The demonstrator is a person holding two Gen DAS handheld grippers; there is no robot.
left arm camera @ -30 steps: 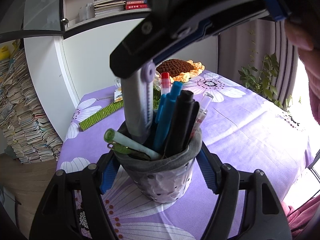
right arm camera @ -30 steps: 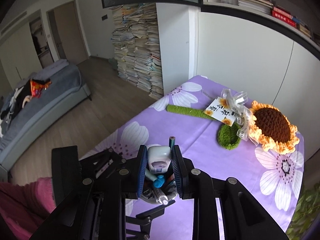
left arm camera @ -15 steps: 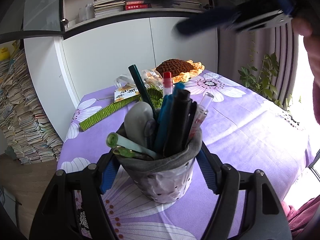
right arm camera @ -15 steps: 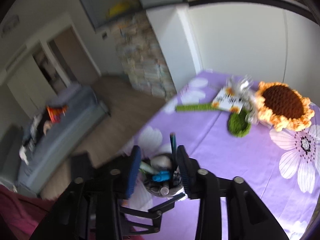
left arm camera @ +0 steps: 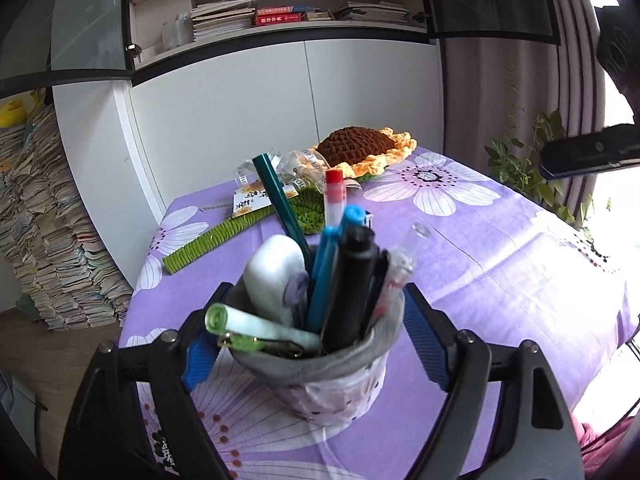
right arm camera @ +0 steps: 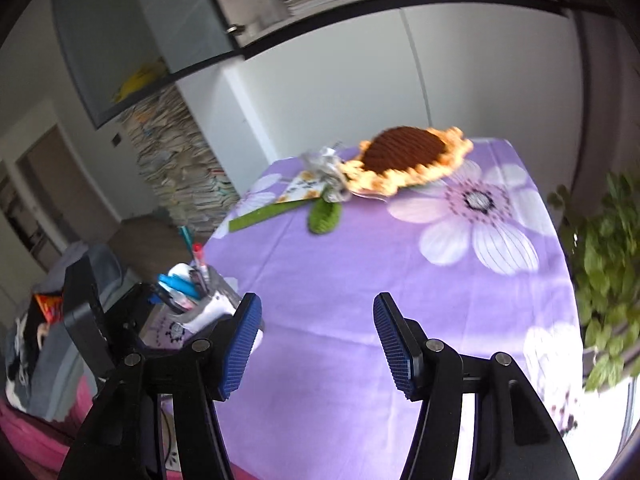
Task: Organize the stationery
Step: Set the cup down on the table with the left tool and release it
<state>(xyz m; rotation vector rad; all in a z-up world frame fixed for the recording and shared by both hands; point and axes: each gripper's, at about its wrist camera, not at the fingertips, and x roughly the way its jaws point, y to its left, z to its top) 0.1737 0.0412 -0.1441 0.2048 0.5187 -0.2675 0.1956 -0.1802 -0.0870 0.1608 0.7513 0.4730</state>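
Upright pen holder point(left arm camera: 320, 372), pens point(left arm camera: 348, 276) pointing up

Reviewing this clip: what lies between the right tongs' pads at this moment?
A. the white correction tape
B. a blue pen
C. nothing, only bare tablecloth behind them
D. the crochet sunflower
C: the right tongs stand open with only purple tablecloth showing between the pads, and the white correction tape already sits in the pen cup.
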